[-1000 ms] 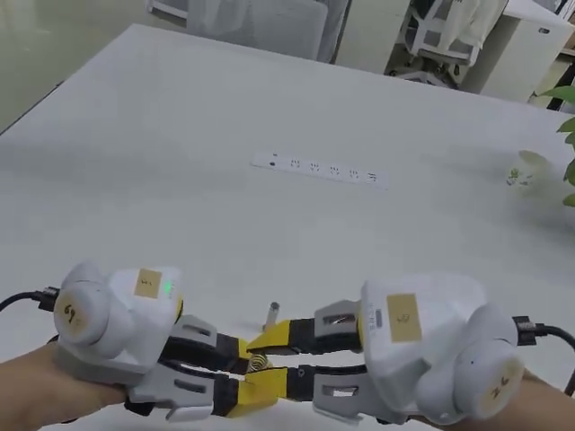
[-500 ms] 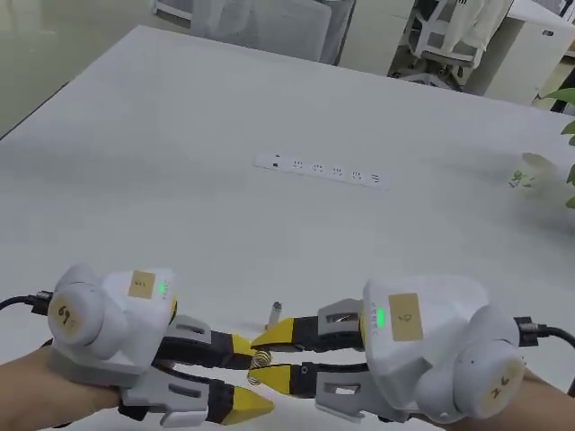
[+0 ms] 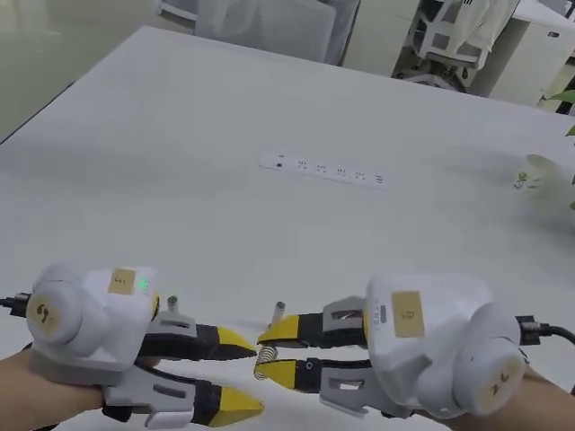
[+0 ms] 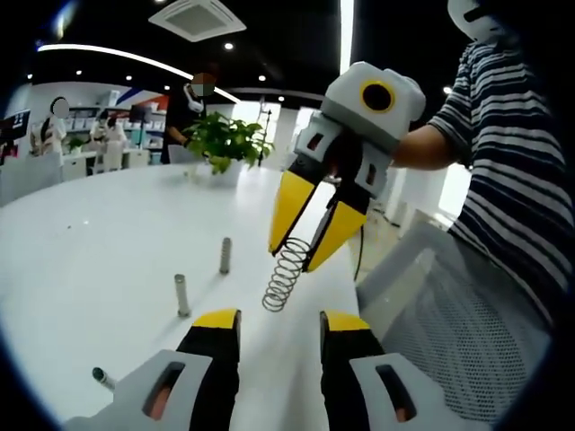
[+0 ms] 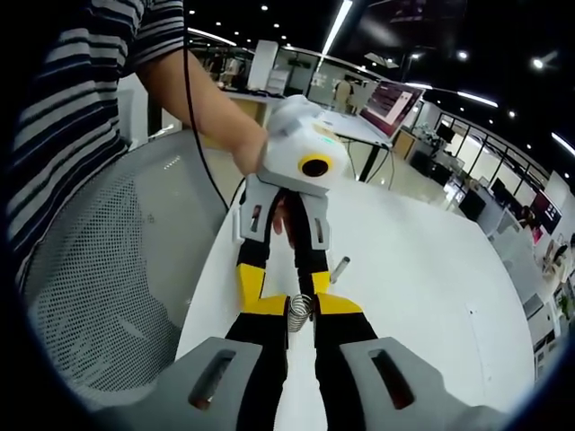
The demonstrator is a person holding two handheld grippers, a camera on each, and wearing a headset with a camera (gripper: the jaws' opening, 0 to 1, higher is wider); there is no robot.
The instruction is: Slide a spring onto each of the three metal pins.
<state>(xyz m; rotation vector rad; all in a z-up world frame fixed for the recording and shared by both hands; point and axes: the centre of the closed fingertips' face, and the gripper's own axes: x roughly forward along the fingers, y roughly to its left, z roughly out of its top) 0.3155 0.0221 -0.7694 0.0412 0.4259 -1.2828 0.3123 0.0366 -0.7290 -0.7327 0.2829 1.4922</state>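
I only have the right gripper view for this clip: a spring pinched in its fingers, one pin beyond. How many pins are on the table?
Observer: Three. The left gripper view shows a far pin, a middle pin and a near pin spread over the table.
Operator: Any springs on them yet?
Observer: No, all three are bare. The one spring hangs from the right gripper.
Operator: Anything else on the table?
Observer: In the head view, a power strip lies further out, well beyond the pins.
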